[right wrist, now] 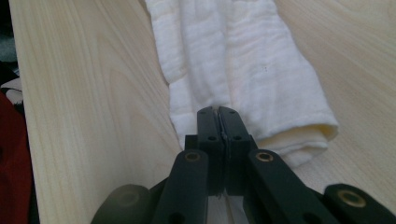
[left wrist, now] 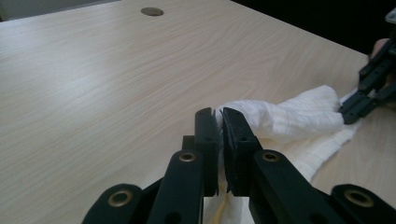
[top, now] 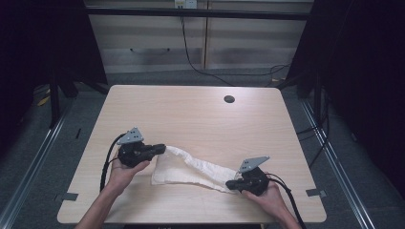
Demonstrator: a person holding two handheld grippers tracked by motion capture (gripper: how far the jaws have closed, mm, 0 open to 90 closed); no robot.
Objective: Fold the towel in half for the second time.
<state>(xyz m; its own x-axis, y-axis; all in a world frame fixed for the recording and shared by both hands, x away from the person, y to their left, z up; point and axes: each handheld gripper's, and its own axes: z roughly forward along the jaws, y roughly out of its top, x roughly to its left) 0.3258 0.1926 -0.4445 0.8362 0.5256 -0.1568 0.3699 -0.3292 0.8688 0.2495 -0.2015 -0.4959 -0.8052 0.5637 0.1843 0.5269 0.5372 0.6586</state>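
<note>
Left gripper (top: 160, 148) is clamped on the left end of the white cloth (top: 191, 168), which lies strung across the near half of the table (top: 191, 109). It looks soft, light and floppy, so it'll sag unless held by its ends. Over to the right, the right gripper (top: 230, 183) has its jaws pinched tight on the cloth's other end.

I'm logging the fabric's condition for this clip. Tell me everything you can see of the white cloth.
The white cloth is a soft, crinkled, gauze-like fabric, loosely folded into a long band with rolled layered edges. It lies on the wooden table near the person's side, running from left to right. The left tool is shut on one end and the right tool on the other. Between them it sags and bunches, partly raised.
</note>
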